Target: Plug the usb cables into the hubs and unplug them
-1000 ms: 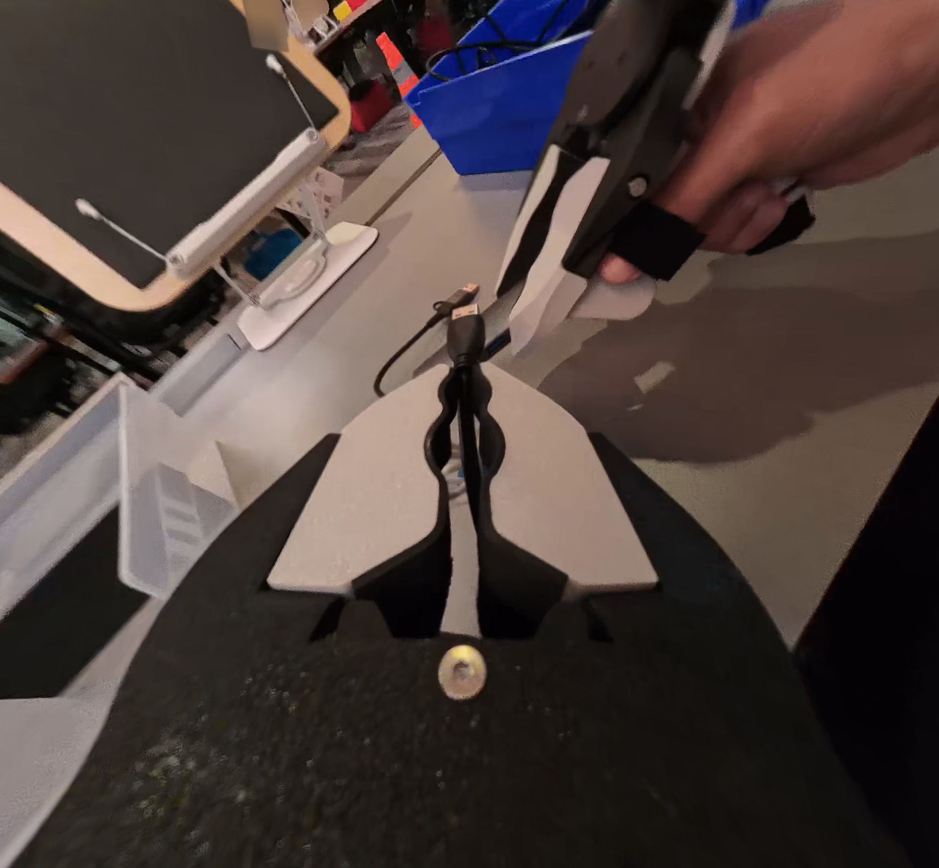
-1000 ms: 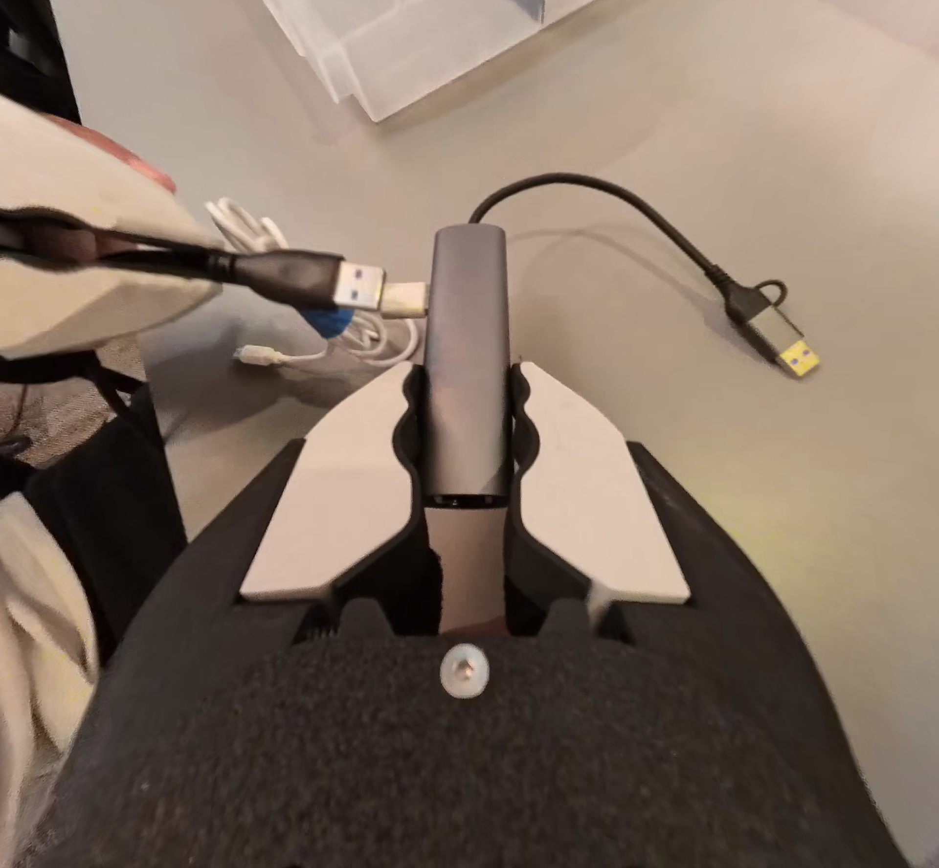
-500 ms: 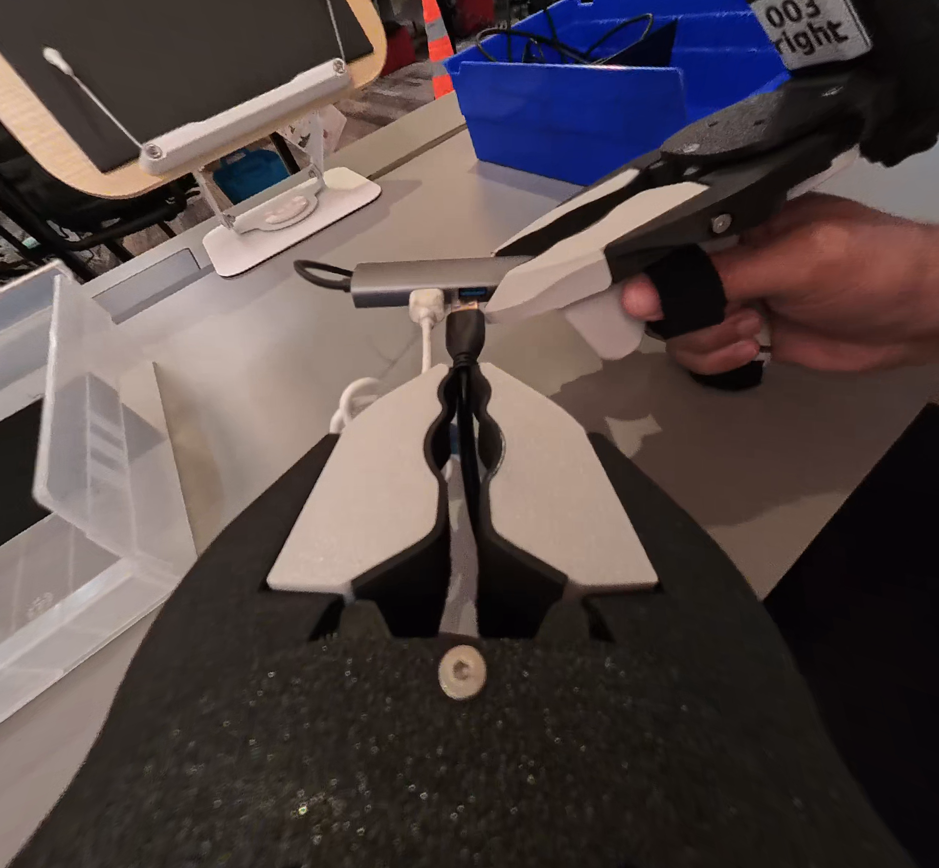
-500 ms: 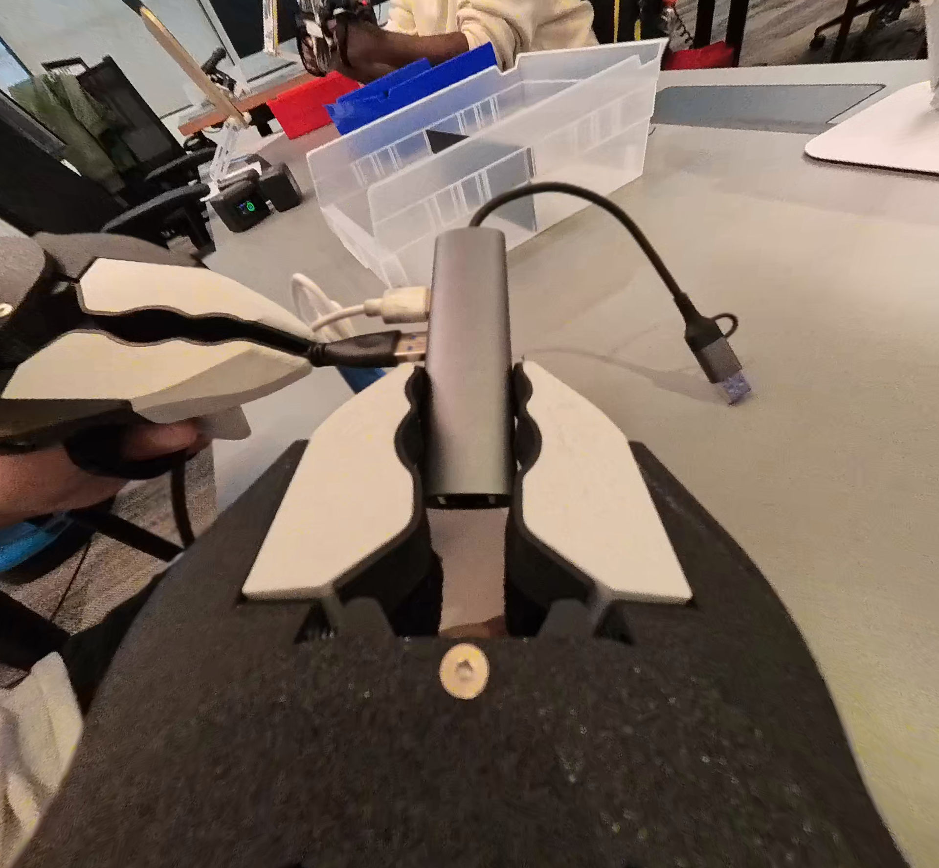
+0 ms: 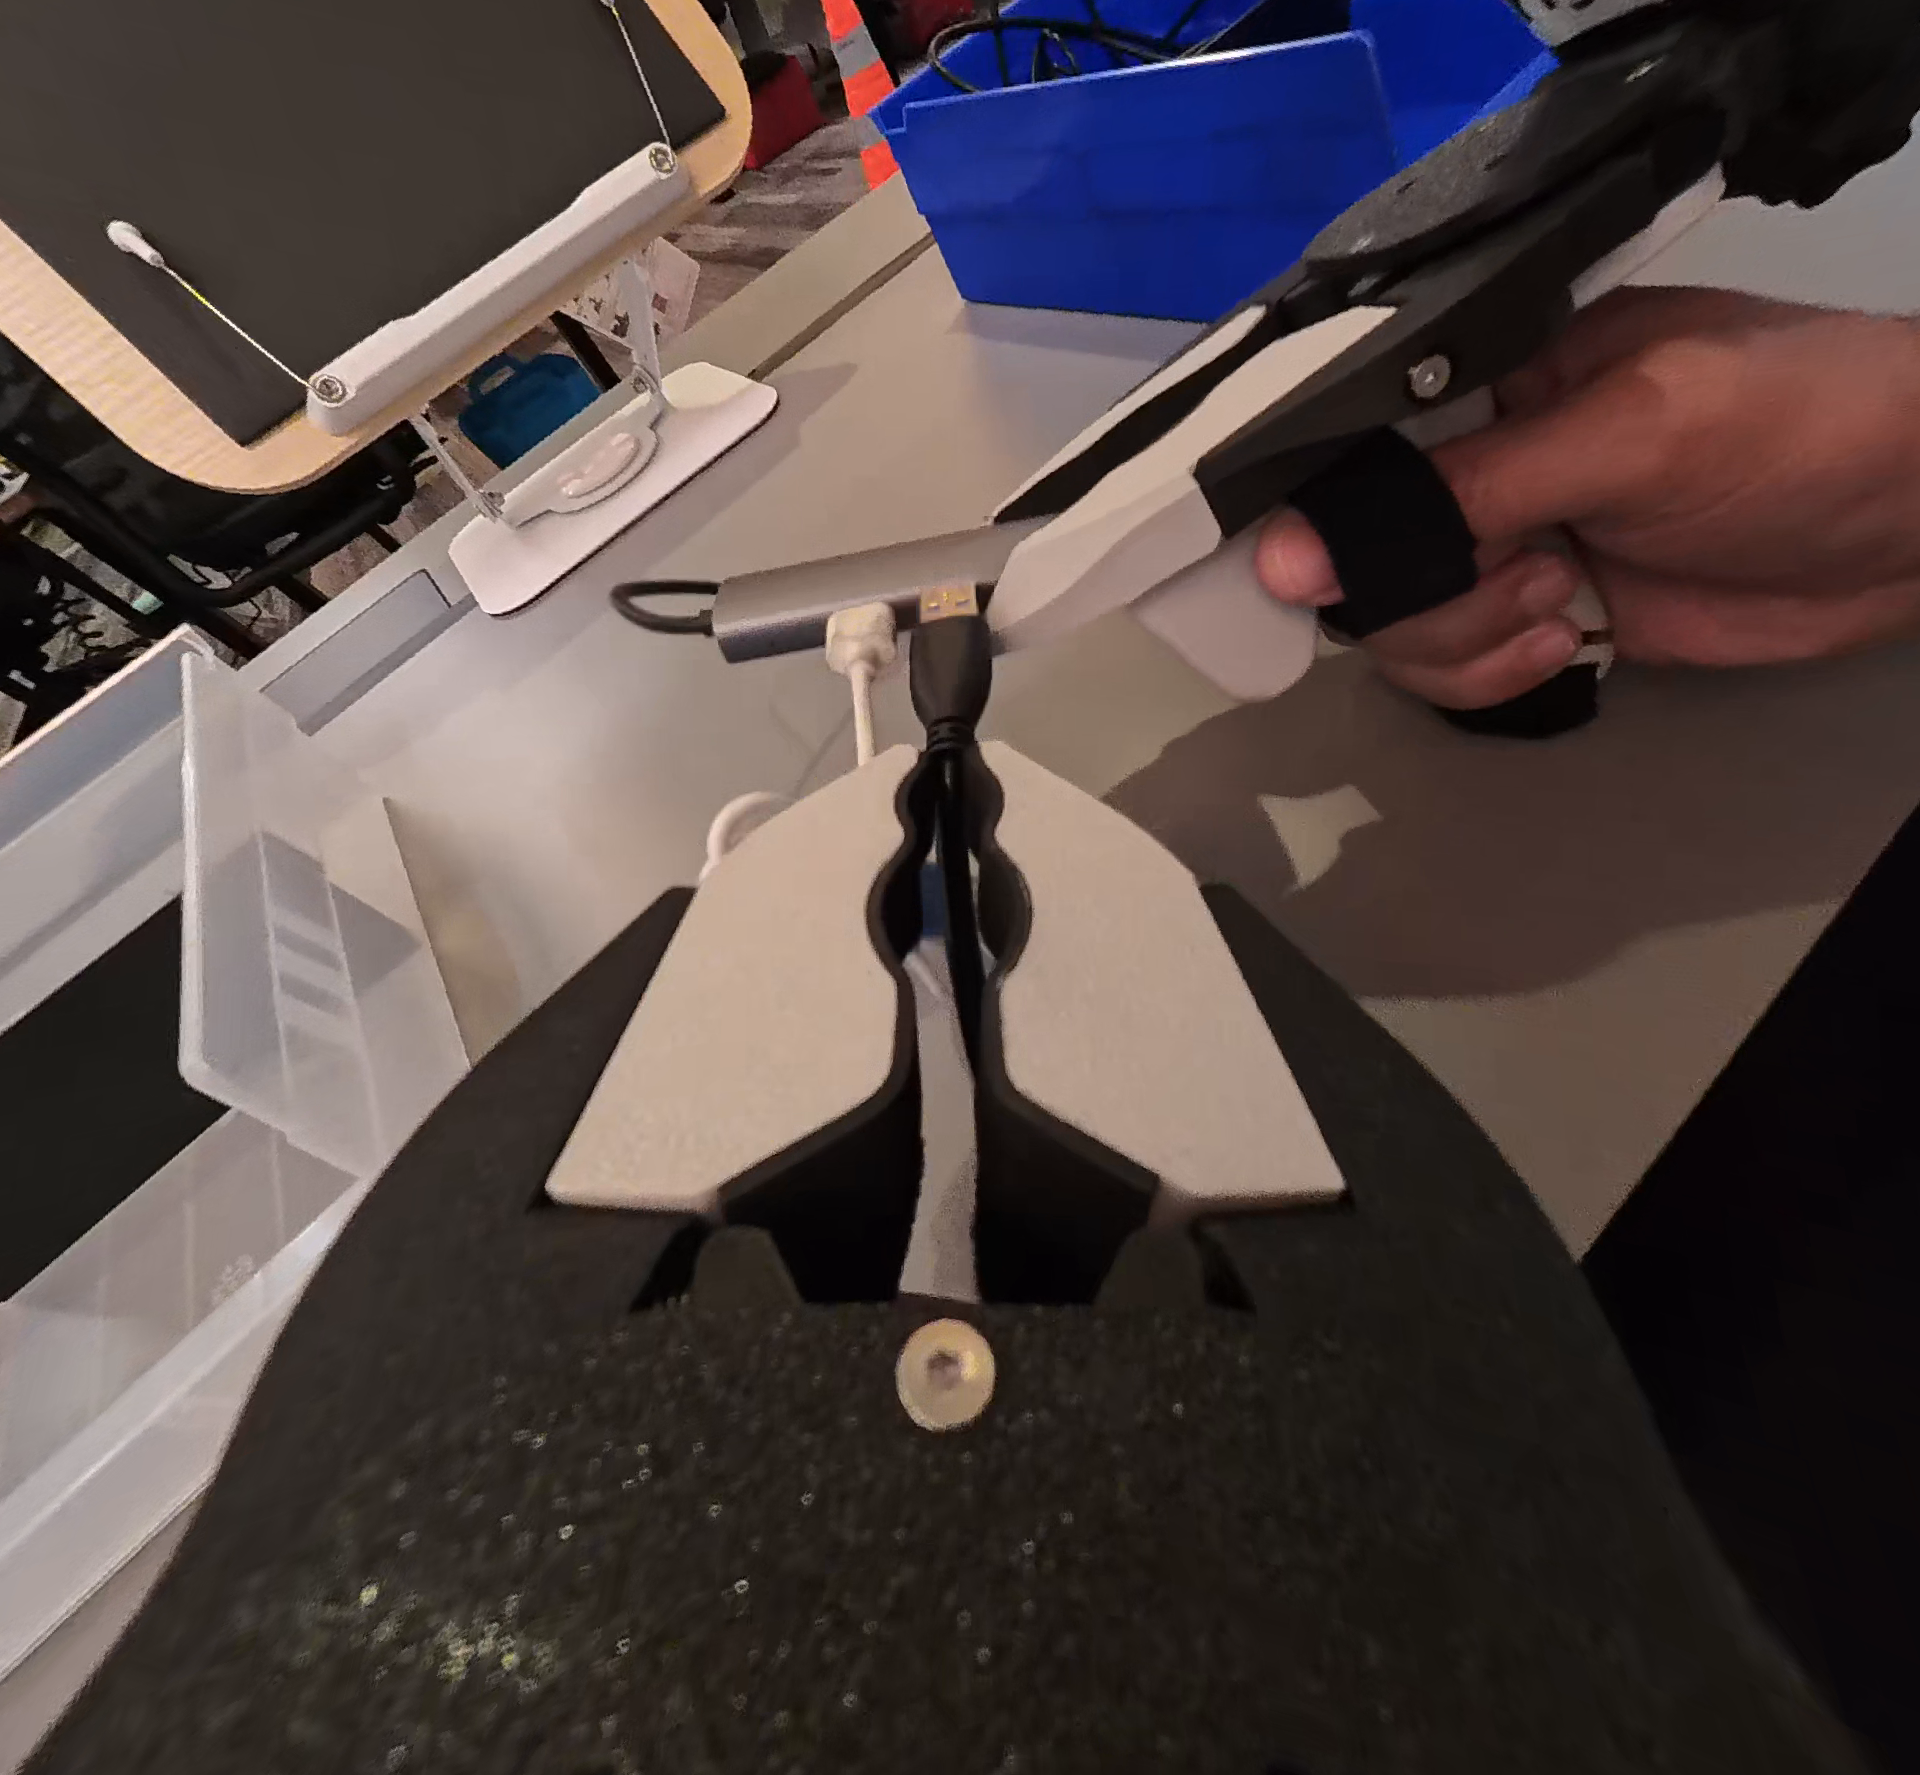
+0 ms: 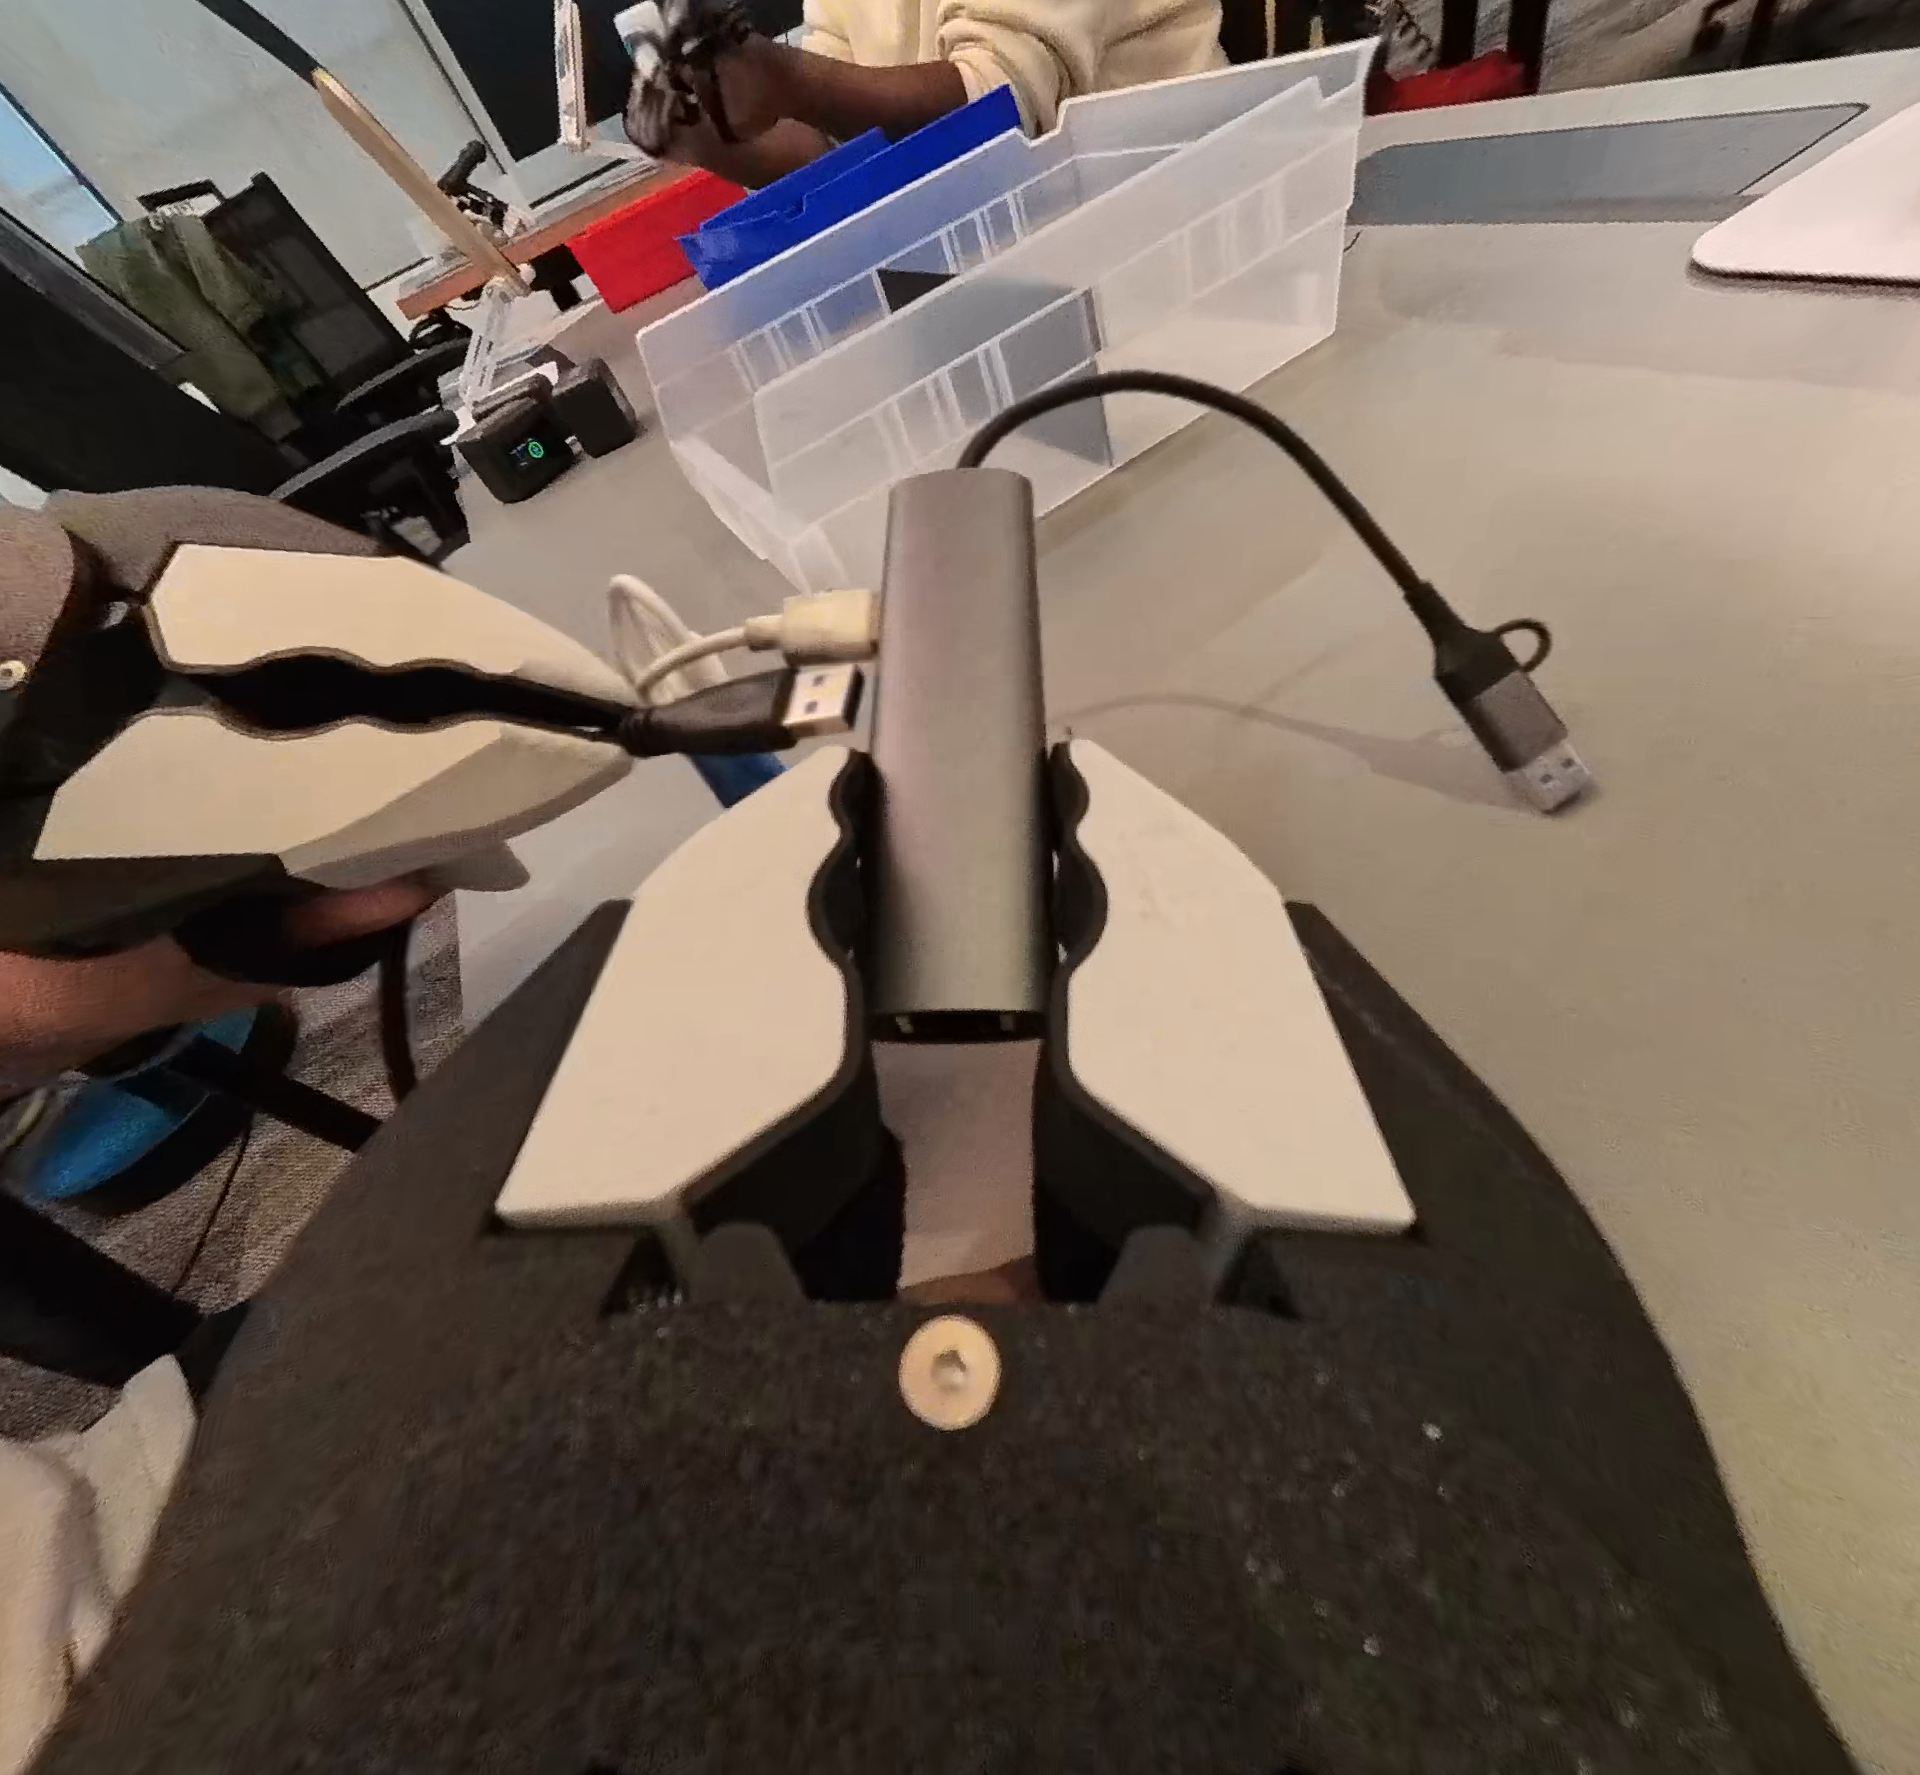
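The right hand-held gripper (image 6: 956, 769) is clamped on a grey USB hub (image 6: 956, 738), held above a grey table (image 6: 1558, 1050) with its far end pointing away from the camera. The left hand-held gripper (image 5: 951, 769) is pinched together on a black USB cable (image 5: 951, 676) just behind its plug. In the right wrist view the plug's metal end (image 6: 826, 697) sits at the hub's left side, most of the metal exposed; whether the tip is inside a port cannot be told. A white cable (image 6: 821, 629) is plugged into the same side, just beyond the black one. The hub's own black lead (image 6: 1351, 520) arcs to the right, its connector (image 6: 1522, 723) lying on the table. Behind the hub stands a clear plastic bin (image 6: 1091, 291); in the left wrist view a blue bin (image 5: 1164, 146) with cables stands on the table farther back.
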A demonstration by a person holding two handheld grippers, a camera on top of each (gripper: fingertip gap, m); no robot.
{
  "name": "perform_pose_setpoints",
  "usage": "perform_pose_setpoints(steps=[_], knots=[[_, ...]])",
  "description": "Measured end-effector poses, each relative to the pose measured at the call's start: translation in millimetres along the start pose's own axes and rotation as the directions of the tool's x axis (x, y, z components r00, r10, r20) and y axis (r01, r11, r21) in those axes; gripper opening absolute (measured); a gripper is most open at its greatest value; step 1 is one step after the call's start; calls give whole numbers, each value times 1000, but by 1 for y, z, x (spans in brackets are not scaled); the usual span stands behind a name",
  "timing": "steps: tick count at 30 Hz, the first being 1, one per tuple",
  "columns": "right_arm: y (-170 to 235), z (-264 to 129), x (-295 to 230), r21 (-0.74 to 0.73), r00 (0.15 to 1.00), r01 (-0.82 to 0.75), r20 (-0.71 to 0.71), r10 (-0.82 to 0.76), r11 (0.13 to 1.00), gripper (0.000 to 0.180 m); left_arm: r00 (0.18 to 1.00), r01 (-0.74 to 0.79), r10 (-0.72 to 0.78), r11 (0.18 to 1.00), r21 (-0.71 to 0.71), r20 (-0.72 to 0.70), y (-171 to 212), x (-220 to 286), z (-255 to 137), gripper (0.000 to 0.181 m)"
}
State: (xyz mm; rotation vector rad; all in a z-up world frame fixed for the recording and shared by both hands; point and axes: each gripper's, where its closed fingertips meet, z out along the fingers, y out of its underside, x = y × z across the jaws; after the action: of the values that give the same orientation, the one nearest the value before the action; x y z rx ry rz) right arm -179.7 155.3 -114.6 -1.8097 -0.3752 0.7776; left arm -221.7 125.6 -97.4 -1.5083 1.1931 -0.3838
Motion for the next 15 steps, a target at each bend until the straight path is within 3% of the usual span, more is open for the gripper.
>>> perform_pose_setpoints(steps=[15], knots=[[2,-1,3,-22,998,55,-21,-55,998,32,1000,14,-15,1000,-10,-18,4,2,4,4]])
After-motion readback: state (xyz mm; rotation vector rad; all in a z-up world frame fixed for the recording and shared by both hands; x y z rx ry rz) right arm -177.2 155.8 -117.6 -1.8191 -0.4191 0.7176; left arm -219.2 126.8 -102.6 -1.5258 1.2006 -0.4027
